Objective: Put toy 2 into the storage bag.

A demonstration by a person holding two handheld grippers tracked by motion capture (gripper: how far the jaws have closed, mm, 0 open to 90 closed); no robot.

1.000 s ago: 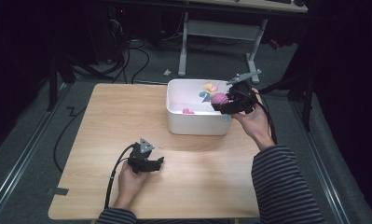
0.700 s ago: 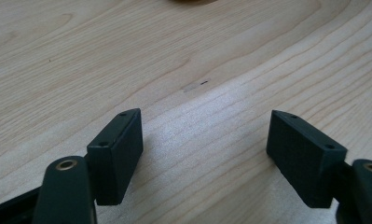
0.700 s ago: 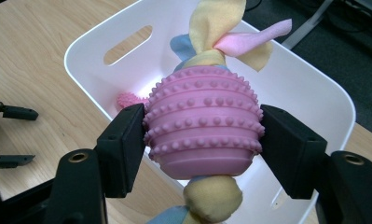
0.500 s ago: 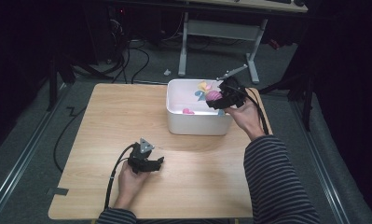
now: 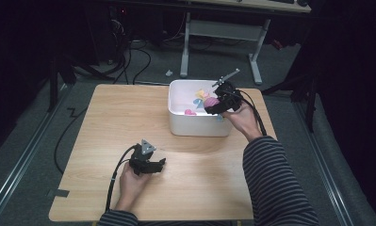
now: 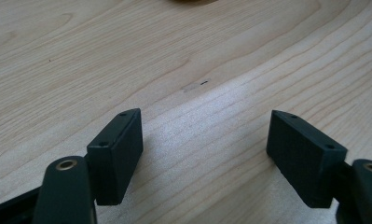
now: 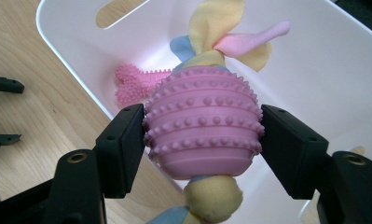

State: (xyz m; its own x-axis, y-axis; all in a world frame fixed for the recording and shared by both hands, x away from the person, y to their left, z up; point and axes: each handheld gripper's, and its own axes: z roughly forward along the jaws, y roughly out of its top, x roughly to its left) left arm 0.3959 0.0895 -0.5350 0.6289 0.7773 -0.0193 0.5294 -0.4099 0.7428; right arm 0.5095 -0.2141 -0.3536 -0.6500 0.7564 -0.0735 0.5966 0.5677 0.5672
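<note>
A pink studded rubber ball (image 7: 202,121) with yellow, blue and pink cloth strips knotted through it sits between the pads of my right gripper (image 7: 202,150). Both pads still touch its sides, and the jaws have just been opening a little. In the high view that gripper (image 5: 214,104) holds the ball toy (image 5: 211,101) over the right part of the white bin (image 5: 195,129). A pink bone-shaped toy (image 7: 132,84) lies on the bin floor (image 5: 190,112). My left gripper (image 5: 158,165) rests low over the table's front part, open, with bare wood between its jaws (image 6: 204,158).
The bin has a cut-out handle slot (image 7: 116,11) in its near wall. The wooden table (image 5: 105,122) stretches left of the bin. A cable (image 5: 115,174) trails from the left gripper off the front edge. Desk legs and cables stand on the floor behind.
My right hand has carried the ball toy leftward and down, from the bin's right rim to over its inside. The left hand has stayed put.
</note>
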